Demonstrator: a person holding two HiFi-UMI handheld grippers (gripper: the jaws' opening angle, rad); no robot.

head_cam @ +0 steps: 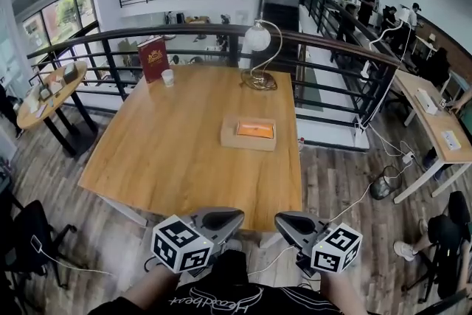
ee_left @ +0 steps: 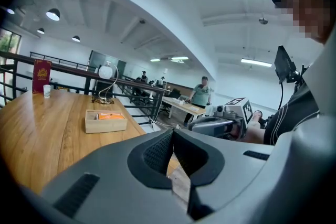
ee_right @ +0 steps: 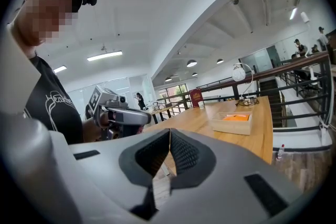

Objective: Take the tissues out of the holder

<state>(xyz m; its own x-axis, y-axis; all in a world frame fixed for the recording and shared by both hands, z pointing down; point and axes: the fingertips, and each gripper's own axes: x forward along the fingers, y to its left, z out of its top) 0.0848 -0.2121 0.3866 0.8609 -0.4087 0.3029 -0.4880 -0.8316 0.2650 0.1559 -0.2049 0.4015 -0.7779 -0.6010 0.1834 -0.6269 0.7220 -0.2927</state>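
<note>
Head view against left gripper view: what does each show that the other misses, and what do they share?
Head view only: the round side table at left. Left gripper view only: the left gripper seen along its jaws, which are together with nothing between. Both: the wooden table, the tissue holder on it, the lamp and the red book.

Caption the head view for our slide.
Left gripper and right gripper, both shut, hover at the table edge, short of the tissue holder.
</note>
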